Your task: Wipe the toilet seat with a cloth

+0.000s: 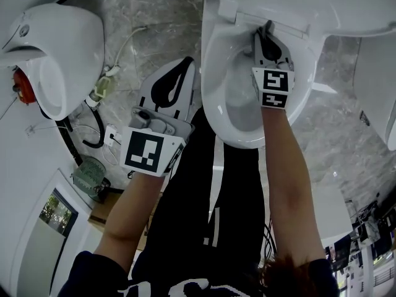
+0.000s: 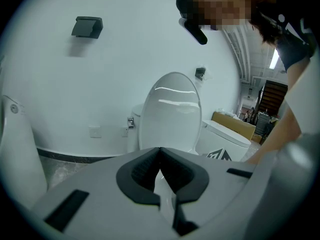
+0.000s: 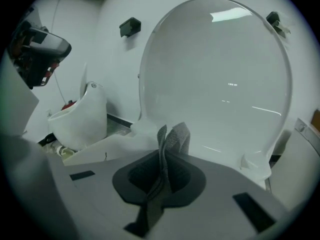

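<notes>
The grey cloth (image 3: 172, 139) looks soft, light and floppy, so a pinched fold holds it best. My right tongs (image 3: 163, 159) squeeze it tight at the back edge of the toilet seat (image 1: 213, 67). Only the right gripper view shows the cloth. The head view shows my left tongs (image 1: 185, 67) closed and empty, off the seat's left edge.

Arm outstretched, the right gripper (image 1: 270, 30) pinches a cloth (image 3: 172, 136); the left gripper (image 1: 185, 67) hangs back, jaws together
</notes>
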{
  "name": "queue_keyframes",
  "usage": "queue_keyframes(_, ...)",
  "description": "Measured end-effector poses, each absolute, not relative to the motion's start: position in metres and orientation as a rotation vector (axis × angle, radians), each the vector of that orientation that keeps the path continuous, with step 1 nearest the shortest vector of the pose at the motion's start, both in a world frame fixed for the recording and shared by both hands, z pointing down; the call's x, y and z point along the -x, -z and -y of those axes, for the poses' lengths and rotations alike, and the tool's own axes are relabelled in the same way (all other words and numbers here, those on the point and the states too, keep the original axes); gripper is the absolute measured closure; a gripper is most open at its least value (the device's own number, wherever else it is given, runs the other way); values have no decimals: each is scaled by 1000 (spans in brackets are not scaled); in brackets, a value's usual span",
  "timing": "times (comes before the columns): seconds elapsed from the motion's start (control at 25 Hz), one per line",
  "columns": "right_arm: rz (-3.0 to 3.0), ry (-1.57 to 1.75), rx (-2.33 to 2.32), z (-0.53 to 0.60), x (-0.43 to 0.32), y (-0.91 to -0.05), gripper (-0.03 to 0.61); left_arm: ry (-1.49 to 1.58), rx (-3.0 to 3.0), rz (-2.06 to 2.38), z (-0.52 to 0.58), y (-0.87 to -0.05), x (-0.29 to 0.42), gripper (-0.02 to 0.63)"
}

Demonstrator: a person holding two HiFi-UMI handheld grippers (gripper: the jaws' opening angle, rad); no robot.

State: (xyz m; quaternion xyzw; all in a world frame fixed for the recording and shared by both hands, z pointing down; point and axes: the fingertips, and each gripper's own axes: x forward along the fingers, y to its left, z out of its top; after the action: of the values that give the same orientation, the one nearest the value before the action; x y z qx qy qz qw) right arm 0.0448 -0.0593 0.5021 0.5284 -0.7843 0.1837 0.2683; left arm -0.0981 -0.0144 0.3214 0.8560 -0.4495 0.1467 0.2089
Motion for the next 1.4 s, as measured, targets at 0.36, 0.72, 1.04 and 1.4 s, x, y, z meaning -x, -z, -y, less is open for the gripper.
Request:
queue_keyframes(0.36,2131,-539,-1558,47,-80,-464,552,-424,-2415,1211,7,-316,87,603)
queue_keyframes(0.72,2284,-435,-1822,-5,-132,-299,554,-356,-2484,1207,12,-262,76,603)
queue_keyframes(1.04,2371,-256,-1935,-43,-143,-100,554,-286,-2600,1201,8,-130,75,603)
queue_keyframes(1.4,2384,5,-1956,-72,-134,68,555,-335,-2718,1137,-8,-4,68,603)
